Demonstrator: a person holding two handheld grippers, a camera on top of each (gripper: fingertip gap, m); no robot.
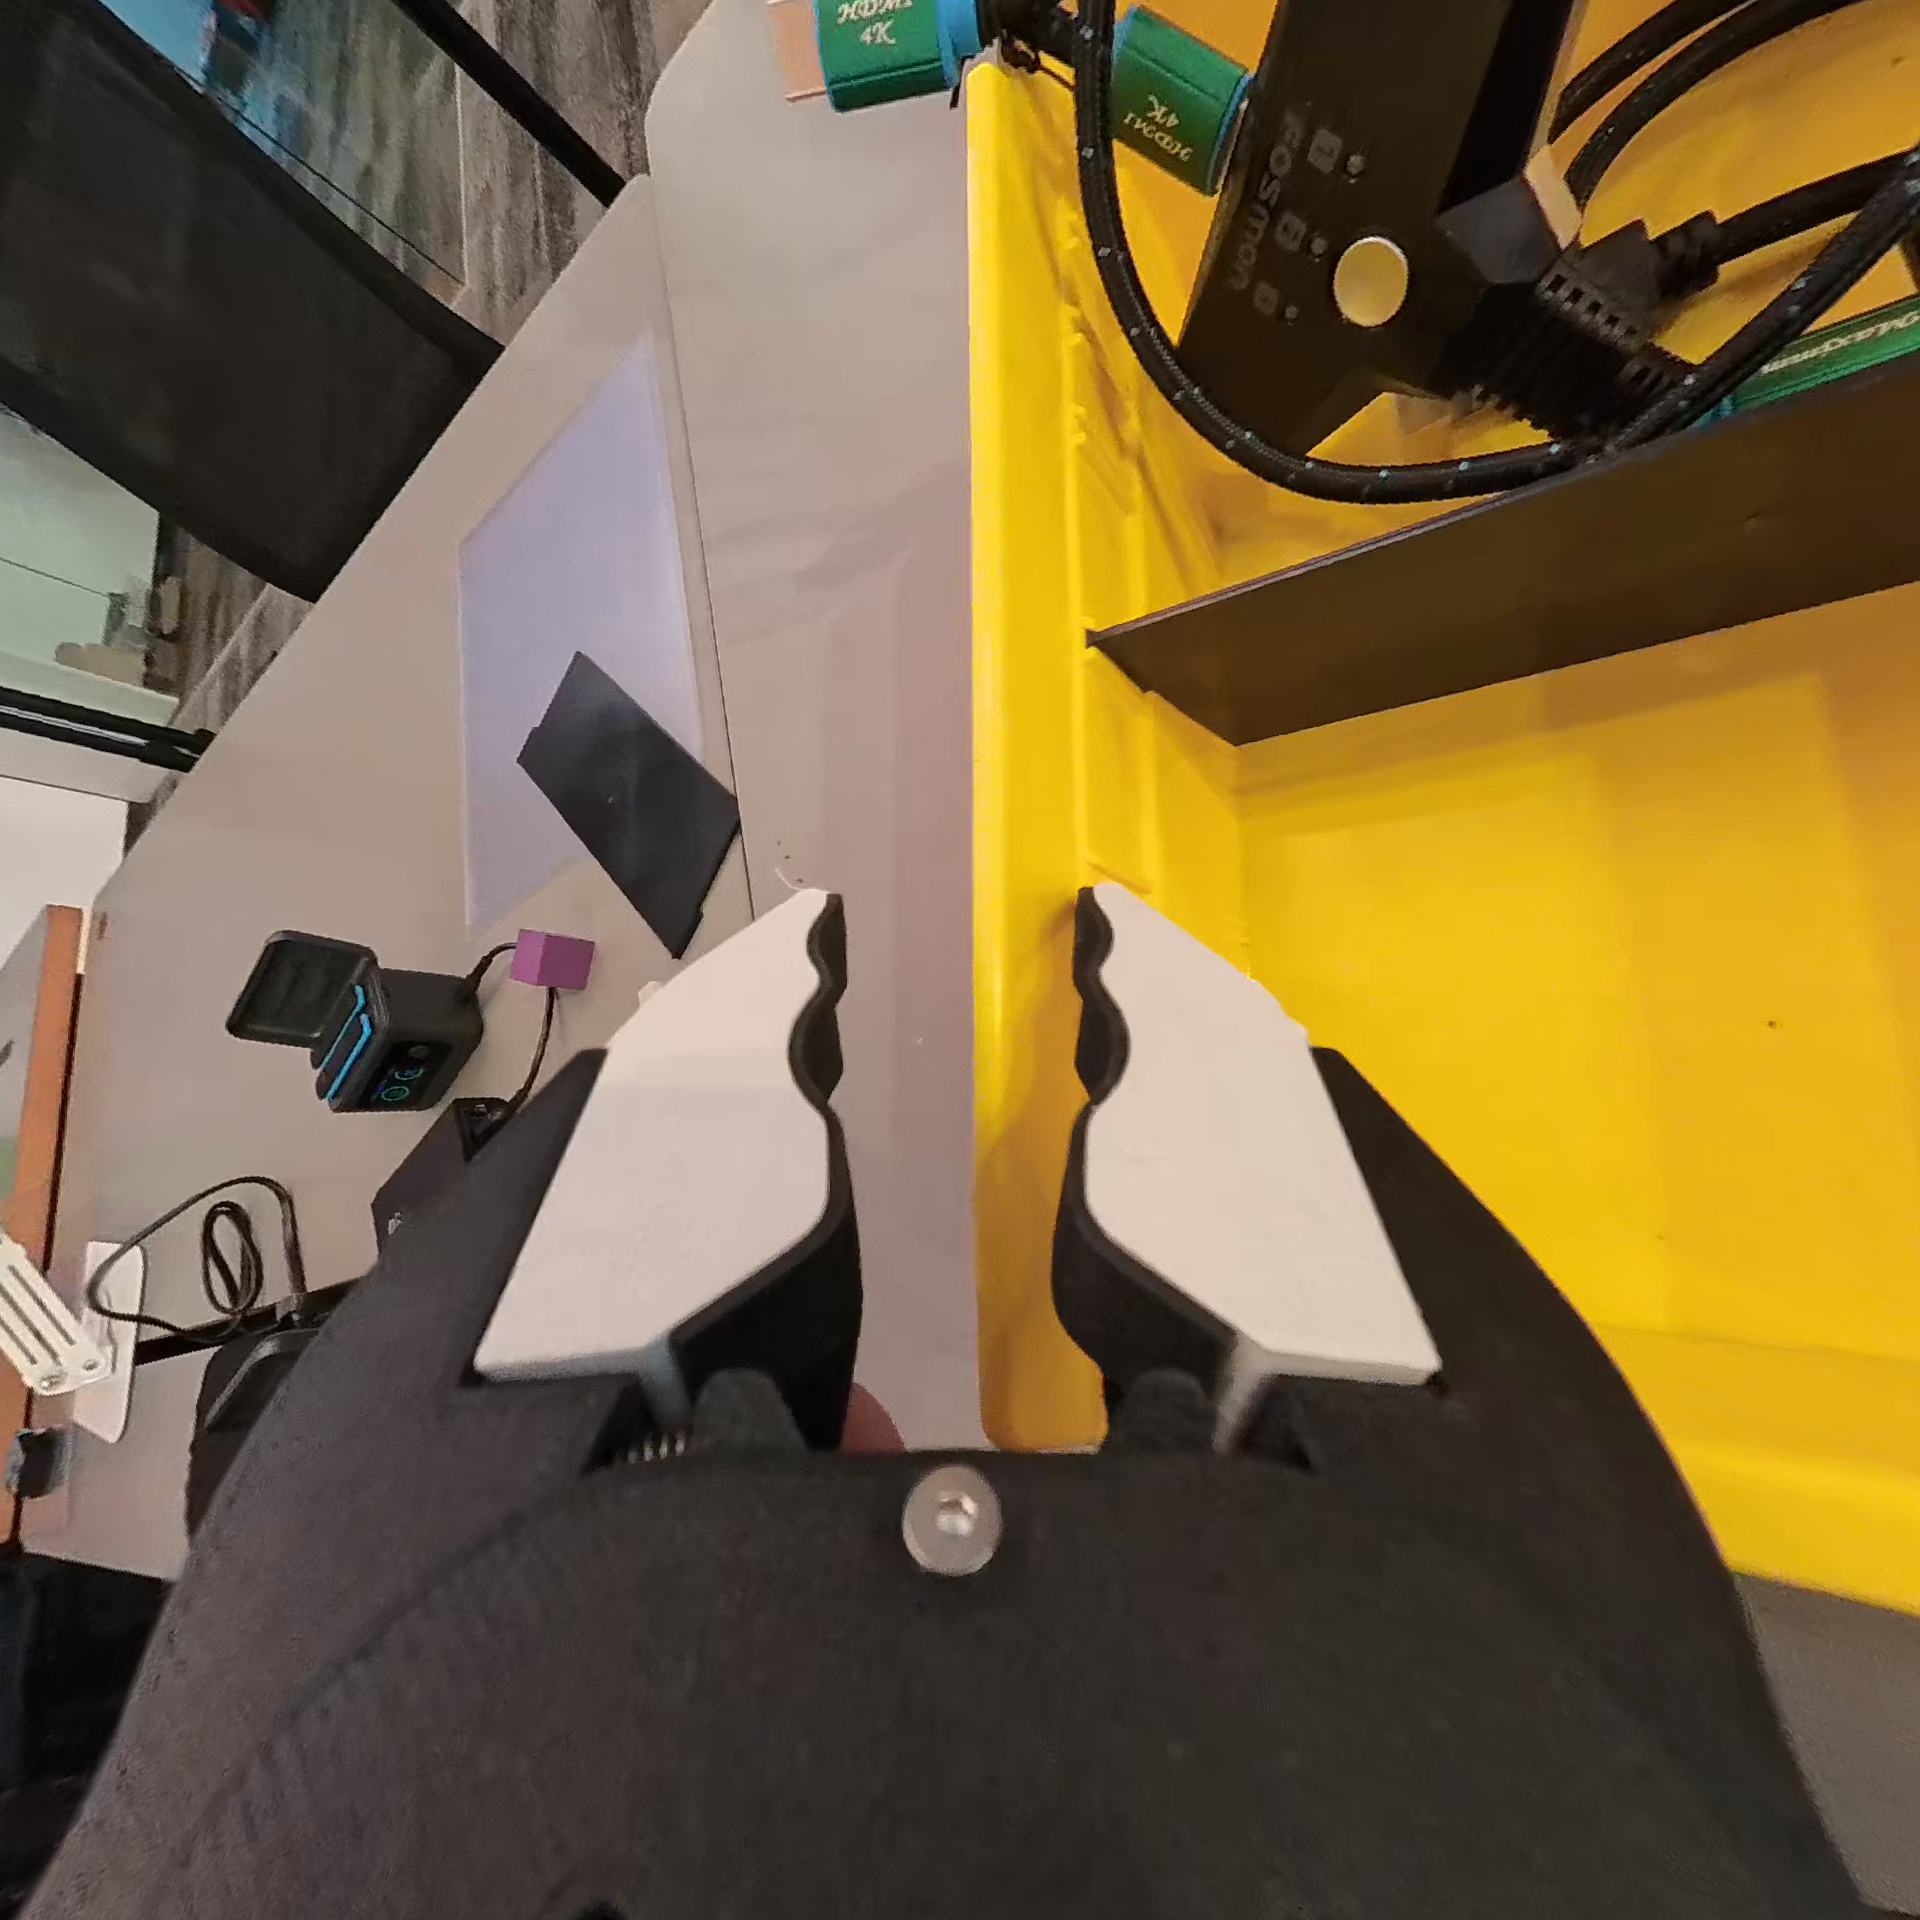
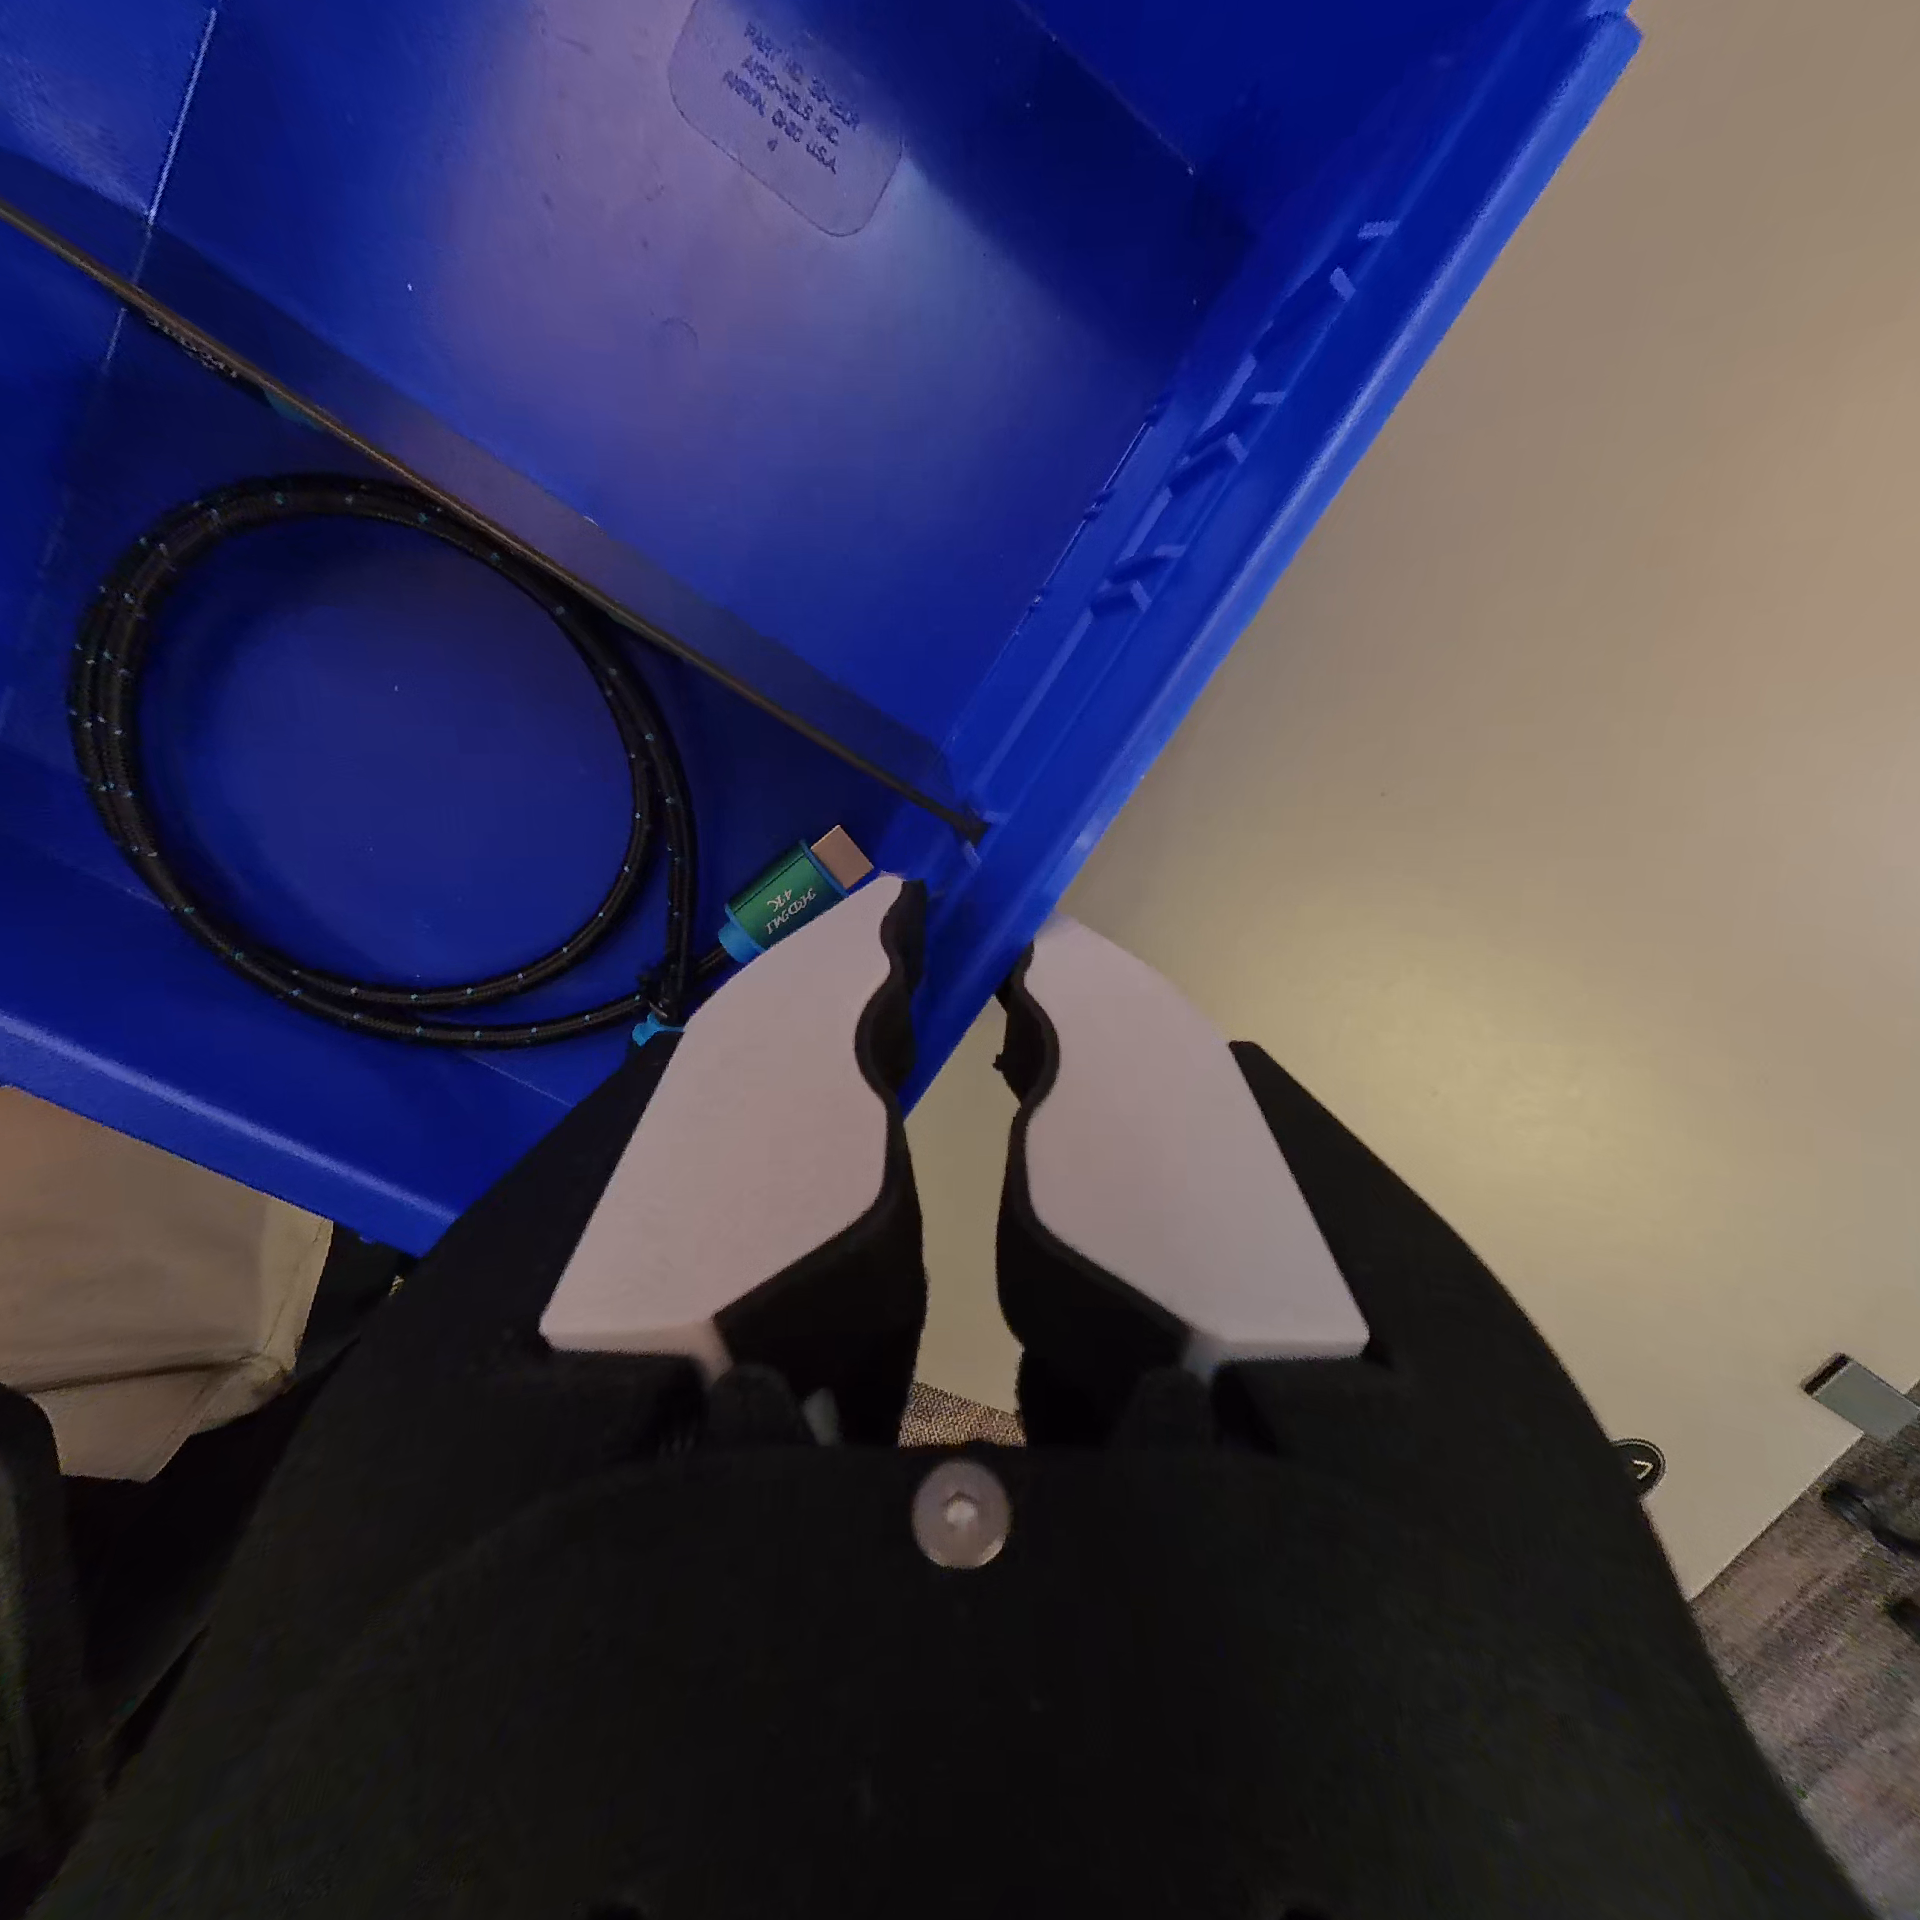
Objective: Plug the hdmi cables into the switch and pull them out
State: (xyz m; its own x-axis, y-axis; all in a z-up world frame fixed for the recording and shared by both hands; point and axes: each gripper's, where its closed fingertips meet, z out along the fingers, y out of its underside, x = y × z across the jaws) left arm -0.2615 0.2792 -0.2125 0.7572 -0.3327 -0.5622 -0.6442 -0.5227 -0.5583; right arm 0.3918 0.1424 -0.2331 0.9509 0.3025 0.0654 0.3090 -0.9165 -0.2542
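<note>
The left gripper (image 1: 956, 914) straddles the wall of a yellow bin (image 1: 1023, 727), jaws apart and not touching it; farther in, the black switch (image 1: 1340, 218) lies among braided cables with green plugs (image 1: 1174, 114). The right gripper (image 2: 961, 920) is clamped on the wall of a blue bin (image 2: 1101, 748), where a coiled HDMI cable (image 2: 395, 769) rests unplugged.

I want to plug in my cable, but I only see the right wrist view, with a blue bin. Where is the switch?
Observer: The black switch lies in a yellow bin, seen in the left wrist view.
Operator: Is anything plugged into it?
Observer: A green plug seems to sit in its side.
Operator: What is the left tool doing?
Observer: The left tool is open, with one finger on either side of the yellow bin's wall.
</note>
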